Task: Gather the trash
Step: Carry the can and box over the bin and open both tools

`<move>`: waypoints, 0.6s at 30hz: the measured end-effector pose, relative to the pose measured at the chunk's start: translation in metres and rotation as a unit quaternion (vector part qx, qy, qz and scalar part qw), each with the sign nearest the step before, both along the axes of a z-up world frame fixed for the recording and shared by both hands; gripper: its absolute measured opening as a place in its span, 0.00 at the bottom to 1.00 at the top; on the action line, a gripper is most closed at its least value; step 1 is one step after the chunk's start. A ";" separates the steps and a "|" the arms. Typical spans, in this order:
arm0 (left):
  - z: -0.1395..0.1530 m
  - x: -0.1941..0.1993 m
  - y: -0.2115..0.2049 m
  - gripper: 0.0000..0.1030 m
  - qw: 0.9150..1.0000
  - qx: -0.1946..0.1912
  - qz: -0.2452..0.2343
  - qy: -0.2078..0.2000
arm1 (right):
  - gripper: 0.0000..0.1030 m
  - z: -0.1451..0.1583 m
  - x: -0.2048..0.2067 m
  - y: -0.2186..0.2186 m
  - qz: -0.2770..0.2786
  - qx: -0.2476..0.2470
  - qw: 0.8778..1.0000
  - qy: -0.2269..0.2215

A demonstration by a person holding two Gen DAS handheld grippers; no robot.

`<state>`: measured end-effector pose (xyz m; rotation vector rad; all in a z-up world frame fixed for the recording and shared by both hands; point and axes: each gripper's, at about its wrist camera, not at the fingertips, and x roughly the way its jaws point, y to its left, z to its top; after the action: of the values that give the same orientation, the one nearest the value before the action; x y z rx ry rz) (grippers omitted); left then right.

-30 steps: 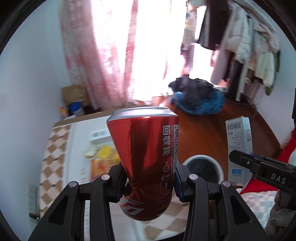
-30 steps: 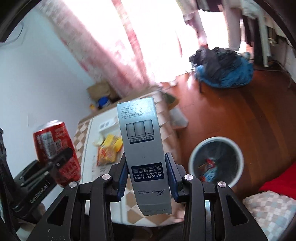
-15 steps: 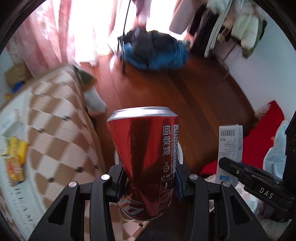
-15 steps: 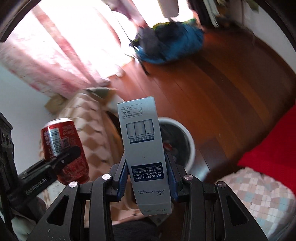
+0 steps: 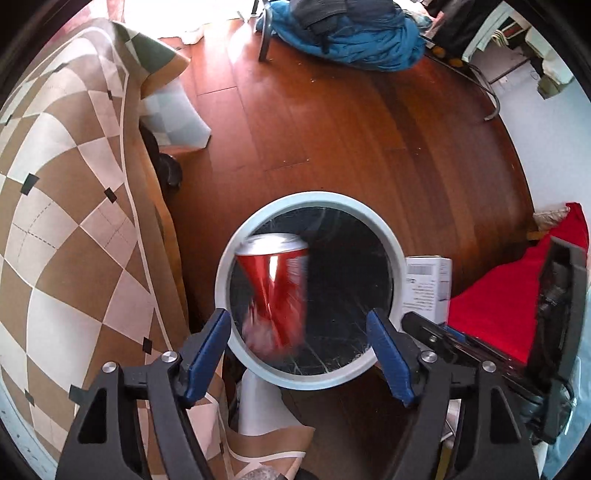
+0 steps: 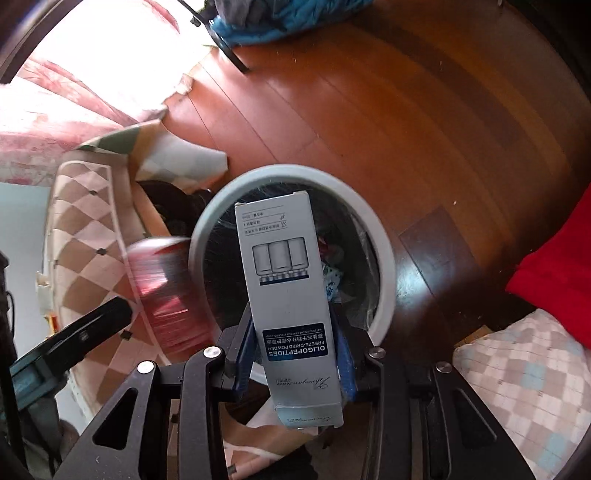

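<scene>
Red can (image 5: 275, 291), dented at the waist and motion-blurred, free in the air over the mouth of the round white bin (image 5: 391, 254), touching neither blue pad. Left gripper (image 5: 299, 347) above that bin, jaws spread wide and empty. Bin lined with a black bag, standing on the reddish wood floor (image 5: 332, 129) just beside the checkered brown-and-white cloth (image 5: 66, 221) hanging off the surface. Right gripper (image 6: 295, 354) with jaws pinching a tall grey carton (image 6: 288, 295) upright, label printed "OLIGOPEPTIDES", held over the same bin (image 6: 384, 251). Some scraps visible inside the bin past the carton. Blurred can (image 6: 166, 291) at the bin's left rim in the right wrist view. Blue heap of clothing (image 5: 351, 33) on the far floor.
</scene>
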<state>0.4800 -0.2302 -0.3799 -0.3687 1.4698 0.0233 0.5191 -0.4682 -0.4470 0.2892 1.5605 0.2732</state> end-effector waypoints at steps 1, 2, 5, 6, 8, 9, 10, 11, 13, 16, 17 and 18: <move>0.000 -0.001 0.000 0.84 1.000 0.006 0.000 0.002 | 0.42 -0.005 0.003 0.003 0.002 -0.001 1.000 0.005; 0.000 -0.002 0.000 0.90 1.000 0.015 -0.003 0.003 | 0.51 -0.008 0.003 0.004 0.001 -0.008 1.000 0.008; 0.008 -0.008 -0.002 0.93 0.999 0.054 -0.009 -0.004 | 0.75 -0.010 0.003 0.005 0.003 -0.022 1.000 0.003; 0.012 -0.013 -0.002 0.93 0.998 0.065 -0.011 -0.009 | 0.81 -0.009 0.002 0.005 0.008 -0.034 0.999 -0.001; 0.016 -0.020 0.000 0.93 0.995 0.092 -0.010 -0.022 | 0.96 -0.007 -0.001 0.008 0.019 -0.060 0.998 -0.007; 0.018 -0.024 0.000 0.93 0.994 0.101 -0.010 -0.026 | 1.00 -0.005 -0.003 0.010 0.024 -0.072 0.997 -0.009; 0.021 -0.028 -0.001 0.93 0.993 0.112 -0.010 -0.028 | 1.00 -0.003 -0.006 0.009 0.028 -0.083 0.996 -0.013; 0.020 -0.030 0.001 0.93 0.992 0.119 -0.010 -0.030 | 1.00 0.000 -0.010 0.007 0.029 -0.093 0.995 -0.018; 0.022 -0.035 0.002 0.93 0.991 0.126 -0.010 -0.032 | 1.00 0.007 -0.017 0.006 0.029 -0.110 0.993 -0.025; 0.028 -0.047 -0.002 0.93 0.991 0.129 -0.012 -0.036 | 1.00 0.015 -0.030 0.005 0.030 -0.124 0.991 -0.033; 0.030 -0.048 -0.003 0.93 0.991 0.129 -0.013 -0.038 | 1.00 0.018 -0.033 0.005 0.030 -0.126 0.991 -0.036; 0.033 -0.049 -0.002 0.93 0.991 0.128 -0.014 -0.039 | 1.00 0.023 -0.038 0.005 0.032 -0.128 0.990 -0.041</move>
<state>0.4309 -0.2326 -0.3472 -0.1385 1.3735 0.1724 0.4812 -0.4634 -0.4236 0.0261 1.5057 0.1297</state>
